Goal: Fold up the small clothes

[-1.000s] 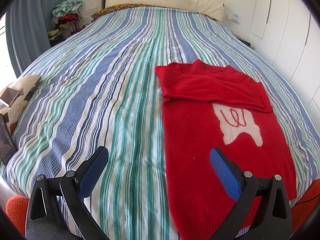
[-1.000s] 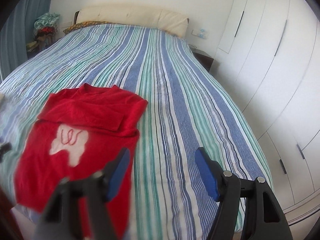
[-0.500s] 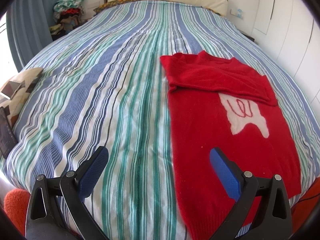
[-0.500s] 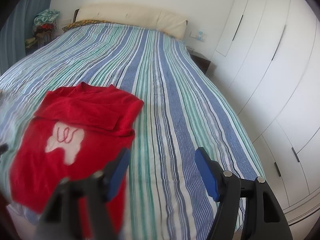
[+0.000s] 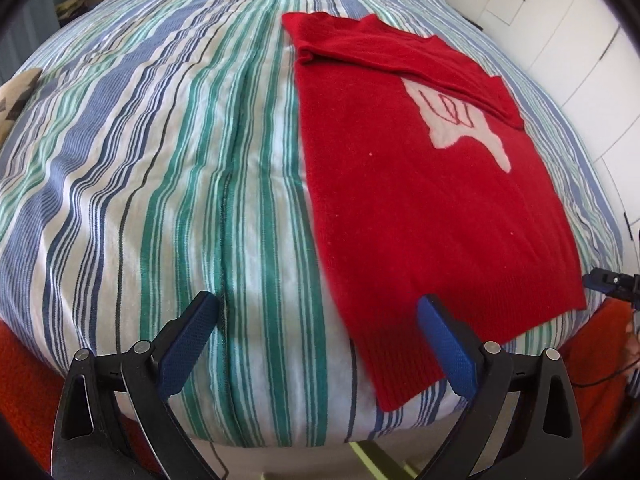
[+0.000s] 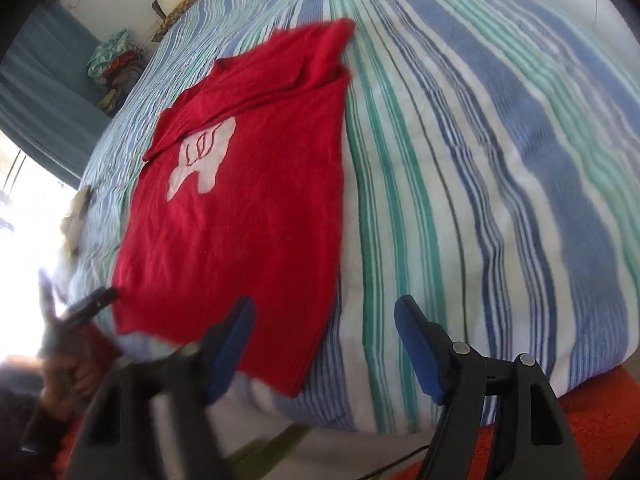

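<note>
The red sweater (image 5: 420, 184) lies flat on the striped bed (image 5: 160, 160), near the foot edge. Its sleeves are already folded across the top, and a white patch (image 5: 460, 128) with red squiggles shows just below them. The ribbed hem hangs a little over the bed's edge.

A second ago both cameras looked at the bed from higher up and farther back. Now they have dipped down and come close to the hem, so the sweater looks much bigger. The sweater itself has not moved.

The left gripper (image 5: 316, 344) is wide open and holds nothing. Its right finger is over the hem near the sweater's left bottom corner. The right gripper (image 6: 324, 344) is wide open too and empty. Its left finger is blurry, so it is moving fast, and it sits over the right bottom corner.

It looks like the two grippers are getting ready to pinch the two bottom corners. The next step is probably to lift the hem and fold it up toward the sleeves. The knit is soft, so it may sag or slip.
</note>
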Demonstrator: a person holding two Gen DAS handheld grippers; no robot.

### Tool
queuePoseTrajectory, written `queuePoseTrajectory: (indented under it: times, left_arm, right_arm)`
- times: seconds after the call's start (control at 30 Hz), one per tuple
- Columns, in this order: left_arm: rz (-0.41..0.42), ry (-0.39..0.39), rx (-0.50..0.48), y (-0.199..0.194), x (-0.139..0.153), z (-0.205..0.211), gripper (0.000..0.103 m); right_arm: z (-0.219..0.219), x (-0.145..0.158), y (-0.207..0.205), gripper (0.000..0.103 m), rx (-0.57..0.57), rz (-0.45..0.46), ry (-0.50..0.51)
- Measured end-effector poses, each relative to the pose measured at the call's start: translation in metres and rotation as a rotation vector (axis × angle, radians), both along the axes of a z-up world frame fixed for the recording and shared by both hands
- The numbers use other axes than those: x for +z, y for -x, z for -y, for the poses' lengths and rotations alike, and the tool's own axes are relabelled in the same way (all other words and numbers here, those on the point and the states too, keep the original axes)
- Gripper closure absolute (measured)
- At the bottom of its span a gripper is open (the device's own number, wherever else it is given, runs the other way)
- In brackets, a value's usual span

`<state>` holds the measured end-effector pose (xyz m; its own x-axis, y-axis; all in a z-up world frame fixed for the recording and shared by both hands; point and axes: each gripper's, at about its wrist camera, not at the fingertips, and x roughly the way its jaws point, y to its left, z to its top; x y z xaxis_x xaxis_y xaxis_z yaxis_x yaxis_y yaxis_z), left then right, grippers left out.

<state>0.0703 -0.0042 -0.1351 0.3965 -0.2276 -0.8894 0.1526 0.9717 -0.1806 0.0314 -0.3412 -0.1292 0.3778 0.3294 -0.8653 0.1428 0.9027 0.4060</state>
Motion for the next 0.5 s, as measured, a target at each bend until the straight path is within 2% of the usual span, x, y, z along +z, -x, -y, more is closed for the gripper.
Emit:
queuePoseTrajectory:
  times: [0.03, 0.07, 0.23, 0.3, 0.33, 0.37, 0.4, 0.5]
  left_arm:
    - [-0.007, 0.003, -0.014, 0.003, -0.001, 0.003, 0.007]
    - [-0.021, 0.007, -0.032, 0.005, -0.003, 0.007, 0.015]
    - [-0.049, -0.010, -0.063, 0.009, -0.005, 0.019, 0.032]
    - [-0.061, -0.003, -0.074, 0.009, -0.006, 0.022, 0.047]
    - [-0.071, -0.002, -0.083, 0.009, -0.007, 0.022, 0.074]
    - [-0.092, 0.012, -0.088, 0.006, -0.009, 0.023, 0.099]
    - [-0.112, 0.038, -0.080, 0.005, -0.009, 0.022, 0.099]
    - [-0.124, 0.146, -0.045, 0.004, 0.004, 0.011, 0.100]
  right_arm:
    - [0.000, -0.010, 0.004, 0.032, -0.002, -0.026, -0.057]
    - [-0.002, -0.017, 0.007, 0.032, 0.002, -0.043, -0.095]
    - [-0.015, -0.032, 0.009, 0.035, 0.028, -0.076, -0.191]
    - [-0.024, -0.037, 0.005, 0.046, 0.063, -0.098, -0.207]
    - [-0.025, -0.038, 0.003, 0.062, 0.071, -0.099, -0.194]
    - [-0.026, -0.039, 0.001, 0.088, 0.075, -0.102, -0.182]
    - [-0.026, -0.038, -0.001, 0.095, 0.073, -0.104, -0.184]
    - [-0.023, -0.026, 0.000, 0.097, 0.070, -0.069, -0.213]
